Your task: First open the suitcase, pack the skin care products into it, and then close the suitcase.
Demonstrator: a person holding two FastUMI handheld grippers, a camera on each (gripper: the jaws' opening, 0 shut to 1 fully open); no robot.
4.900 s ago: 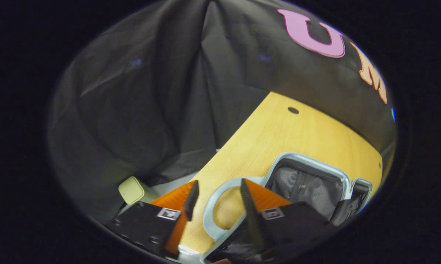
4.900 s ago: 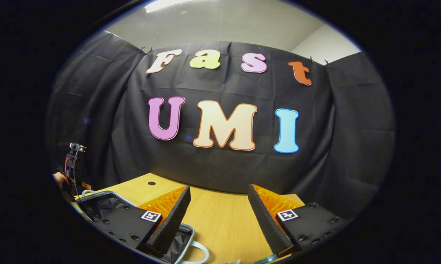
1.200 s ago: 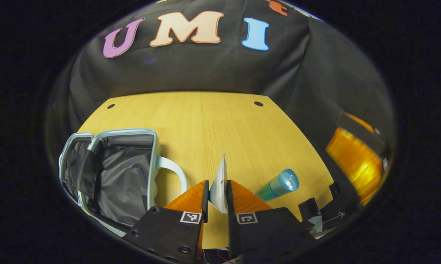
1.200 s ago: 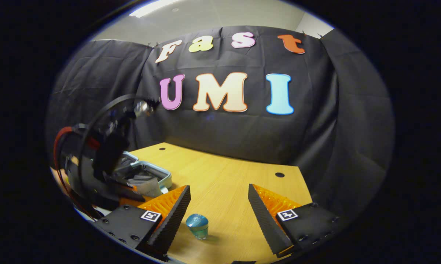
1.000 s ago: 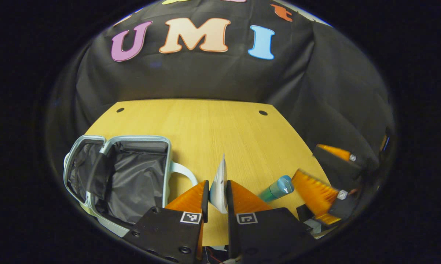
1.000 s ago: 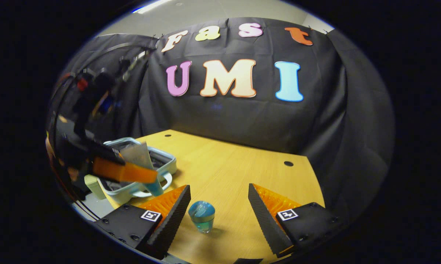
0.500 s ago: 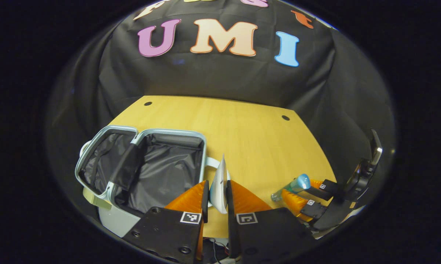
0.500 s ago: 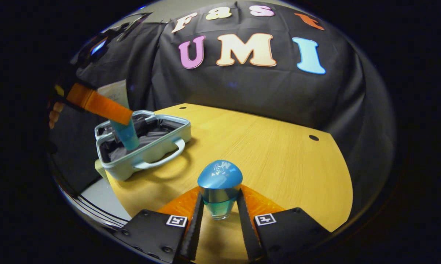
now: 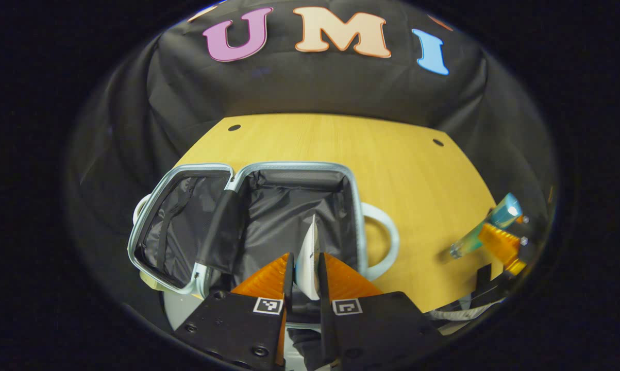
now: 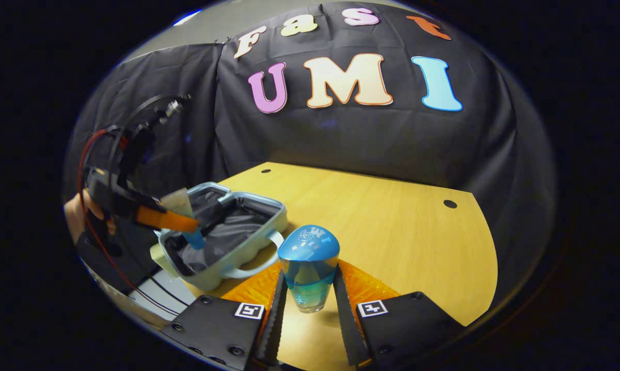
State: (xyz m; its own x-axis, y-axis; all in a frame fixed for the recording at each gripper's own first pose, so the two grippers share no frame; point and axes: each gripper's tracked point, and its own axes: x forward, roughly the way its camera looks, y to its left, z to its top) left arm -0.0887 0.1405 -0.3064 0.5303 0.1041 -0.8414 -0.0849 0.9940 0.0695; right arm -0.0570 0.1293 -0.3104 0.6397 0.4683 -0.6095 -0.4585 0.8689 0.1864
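The small pale-blue suitcase (image 9: pixel 353 206) lies open on the wooden table (image 9: pixel 418 170), showing its black lining. My left gripper (image 9: pixel 304 270) is shut on a white tube (image 9: pixel 310 247), seen edge-on, above the suitcase's right half. In the right gripper view that left gripper (image 10: pixel 163 219) holds the tube (image 10: pixel 178 201) cap-down over the suitcase (image 10: pixel 268 226). My right gripper (image 10: pixel 307 301) is shut on a clear blue bottle (image 10: pixel 308 255) with a rounded cap. Seen from the left gripper view, the bottle (image 9: pixel 487 226) is lifted off the table at the far right, in the right gripper (image 9: pixel 500 239).
A beige box (image 10: pixel 157 255) sits just beyond the suitcase at the table's left edge. A hand (image 10: pixel 75 211) and red and black cables (image 10: pixel 90 154) trail behind the left gripper. Two cable holes (image 9: pixel 234 127) mark the table's far side. Black cloth walls the booth.
The left gripper carried the tube left until it came over the open suitcase. The right gripper shut on the blue bottle and raised it off the table.
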